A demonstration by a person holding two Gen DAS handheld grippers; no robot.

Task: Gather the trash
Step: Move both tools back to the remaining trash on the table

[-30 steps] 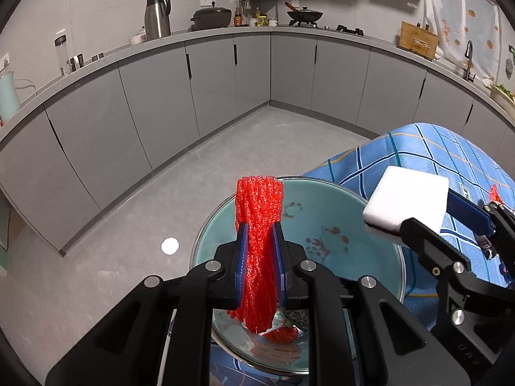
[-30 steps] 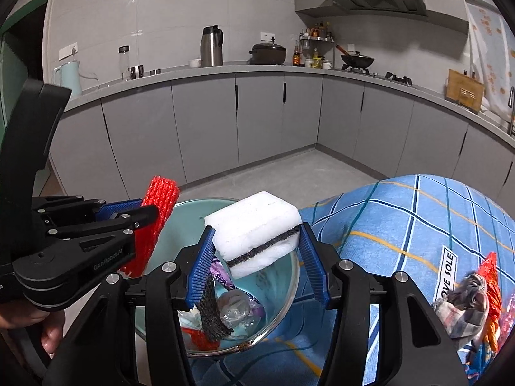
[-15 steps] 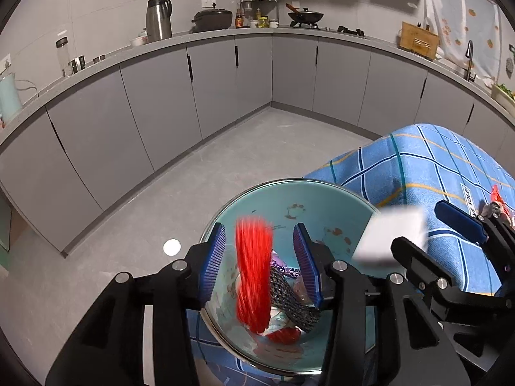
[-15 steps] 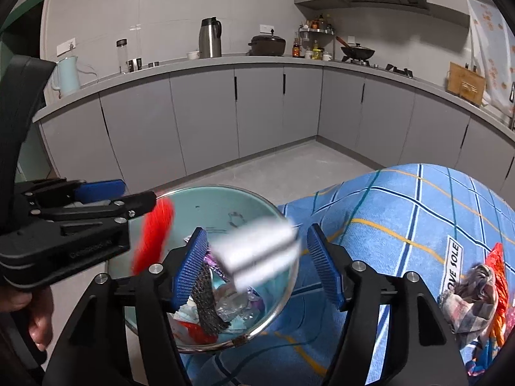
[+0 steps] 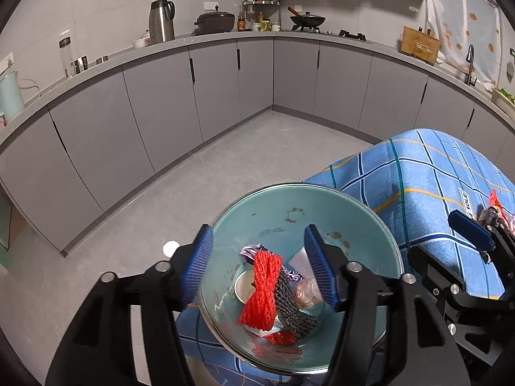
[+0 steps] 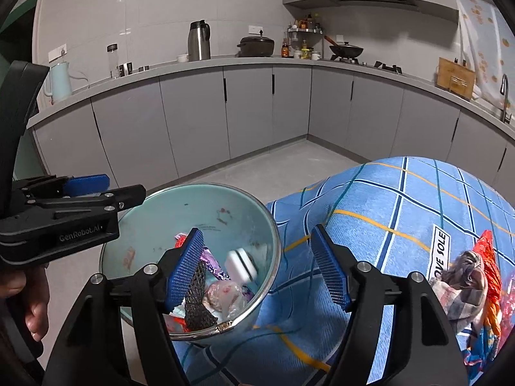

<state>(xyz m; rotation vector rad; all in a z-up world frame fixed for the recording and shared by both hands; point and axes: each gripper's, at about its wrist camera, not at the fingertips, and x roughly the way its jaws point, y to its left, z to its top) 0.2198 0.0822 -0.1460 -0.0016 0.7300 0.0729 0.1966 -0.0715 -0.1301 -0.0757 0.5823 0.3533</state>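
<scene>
Both tools gape wide over the teal bowl (image 5: pixel 379 225) at the near-left edge of the blue checked worktop (image 6: pixel 402 212): your left tool (image 5: pixel 257 268) above the red mesh netting (image 5: pixel 262 289), your right tool (image 6: pixel 257 268) above a blurred white sponge (image 6: pixel 241 265). Lift straight up, clear of the rim, then head right for the crumpled wrappers (image 6: pixel 466 276), cut off at the frame edge.

A red mesh net (image 5: pixel 262 289) lies beside a black mesh piece (image 5: pixel 294 308) in the pale teal bowl (image 5: pixel 322 202). The tablecloth (image 6: pixel 402 212) is blue, checked with navy, white and orange lines. The cabinets (image 5: pixel 161 109) are grey.
</scene>
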